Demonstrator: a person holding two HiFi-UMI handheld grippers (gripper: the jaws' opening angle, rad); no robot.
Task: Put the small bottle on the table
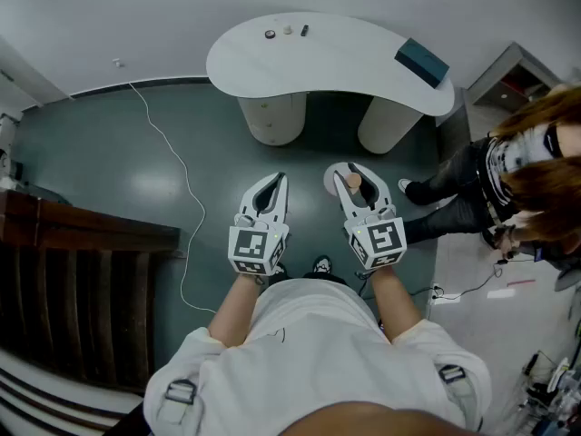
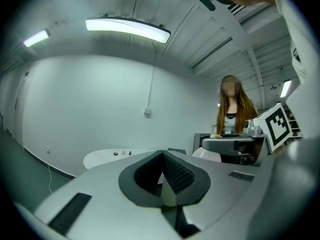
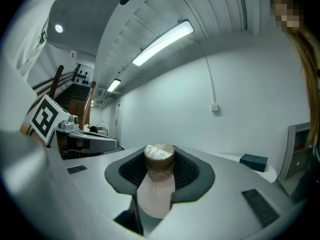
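The small bottle [image 1: 354, 182] has a pale pinkish body, a brown neck and a foil cap [image 3: 159, 153]. My right gripper [image 1: 352, 173] is shut on it, holding it upright over the grey-green floor, short of the white curved table [image 1: 318, 62]. In the right gripper view the bottle [image 3: 156, 194] stands between the dark pads [image 3: 187, 174]. My left gripper [image 1: 278, 180] hovers beside it on the left, and its ribbed pads [image 2: 177, 174] meet with nothing between them. The table [image 2: 105, 158] lies ahead.
On the table lie three small items [image 1: 287, 31] at the back and a dark teal box [image 1: 420, 62] at its right end. Another person [image 1: 508, 189] stands at the right. Dark wooden steps [image 1: 82, 280] fill the left. A white cable [image 1: 177, 171] crosses the floor.
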